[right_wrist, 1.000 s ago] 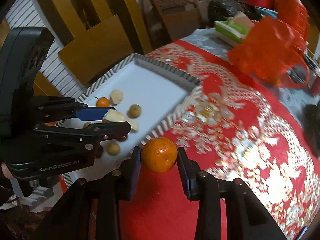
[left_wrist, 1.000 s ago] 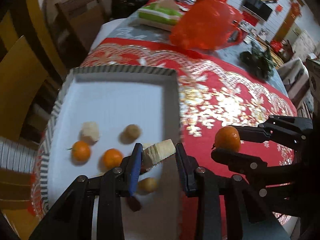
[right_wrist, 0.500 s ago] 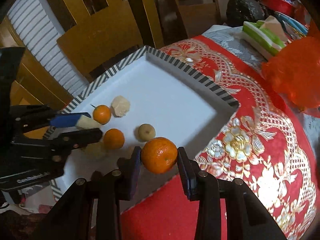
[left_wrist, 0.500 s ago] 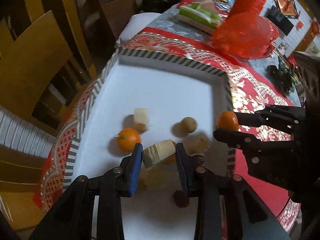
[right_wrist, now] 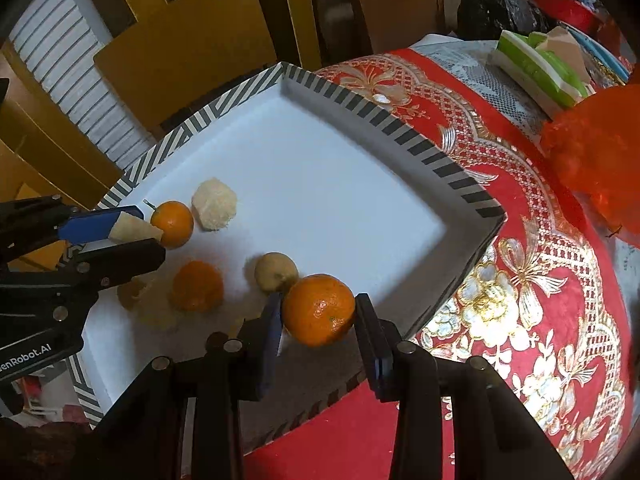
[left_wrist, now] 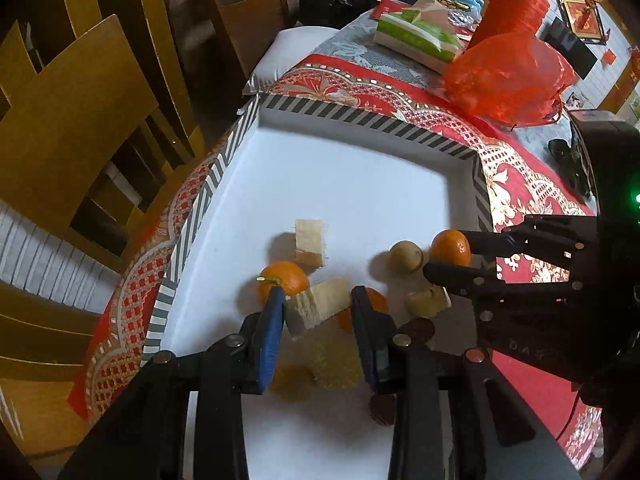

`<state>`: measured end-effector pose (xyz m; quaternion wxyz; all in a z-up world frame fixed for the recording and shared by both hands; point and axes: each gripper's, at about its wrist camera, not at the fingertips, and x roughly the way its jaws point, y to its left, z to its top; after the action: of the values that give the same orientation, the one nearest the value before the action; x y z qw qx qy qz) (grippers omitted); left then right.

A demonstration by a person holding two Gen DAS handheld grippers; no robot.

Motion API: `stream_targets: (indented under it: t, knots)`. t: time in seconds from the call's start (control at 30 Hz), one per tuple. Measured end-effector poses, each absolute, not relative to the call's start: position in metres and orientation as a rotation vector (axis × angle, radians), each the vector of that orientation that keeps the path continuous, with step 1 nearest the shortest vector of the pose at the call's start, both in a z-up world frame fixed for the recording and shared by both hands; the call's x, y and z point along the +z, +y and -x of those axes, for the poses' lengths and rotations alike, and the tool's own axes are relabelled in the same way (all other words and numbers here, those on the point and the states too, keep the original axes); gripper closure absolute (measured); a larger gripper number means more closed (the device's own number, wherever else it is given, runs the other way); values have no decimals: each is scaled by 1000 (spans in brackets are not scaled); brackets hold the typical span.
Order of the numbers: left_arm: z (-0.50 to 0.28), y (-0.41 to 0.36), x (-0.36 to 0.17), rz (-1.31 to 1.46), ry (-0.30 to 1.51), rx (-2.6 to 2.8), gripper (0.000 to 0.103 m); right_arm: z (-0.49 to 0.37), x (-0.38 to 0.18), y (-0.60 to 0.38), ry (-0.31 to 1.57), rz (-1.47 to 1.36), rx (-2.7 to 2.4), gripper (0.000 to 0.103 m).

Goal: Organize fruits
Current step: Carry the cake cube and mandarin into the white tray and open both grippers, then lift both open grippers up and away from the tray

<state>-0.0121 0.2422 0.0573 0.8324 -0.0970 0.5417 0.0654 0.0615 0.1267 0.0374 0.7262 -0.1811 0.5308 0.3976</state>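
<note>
- A white tray [left_wrist: 360, 184] with a black-and-white striped rim sat at the corner of a table covered by a red and gold tablecloth [right_wrist: 532, 280].
- The left gripper [left_wrist: 318, 312] hung over the tray's near part, its fingers pinching a pale cut fruit wedge [left_wrist: 320, 306].
- The right gripper [right_wrist: 318, 320] was held above the tray's right edge, its fingers pinching a mandarin [right_wrist: 319, 309].
- On the tray lay a stemmed mandarin [left_wrist: 284, 282], a second one [right_wrist: 197, 286], a pale fruit chunk [left_wrist: 309, 240] and a small tan round fruit [left_wrist: 406, 255], all in its near half.
- A red plastic bag [left_wrist: 508, 76] and a green-and-white tissue pack [left_wrist: 416, 38] sat at the table's far side.
- Yellow wooden chairs [left_wrist: 76, 112] stood beside the table.
</note>
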Motion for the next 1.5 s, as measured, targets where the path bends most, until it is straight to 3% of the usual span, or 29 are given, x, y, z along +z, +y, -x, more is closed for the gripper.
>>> stream_targets:
  t: [0.17, 0.33, 0.5, 0.57, 0.83, 1.5]
  knots:
    - [12, 241, 53, 215, 1149, 154, 70, -57, 36, 130, 1172, 406, 877, 63]
    - [16, 238, 57, 211, 1117, 168, 46, -51, 47, 122, 1151, 370, 884, 47]
    - [22, 233, 71, 219, 1064, 191, 27, -42, 65, 101, 1117, 317, 873, 42]
    - [26, 230, 77, 206, 1043, 210, 21, -38, 74, 87, 1096, 284, 861, 36]
    - [45, 212, 111, 165, 944, 283, 14, -19, 96, 49, 1051, 200, 845, 33]
    - [70, 194, 126, 167, 912, 317, 14, 6, 98, 37, 1057, 227, 891, 30]
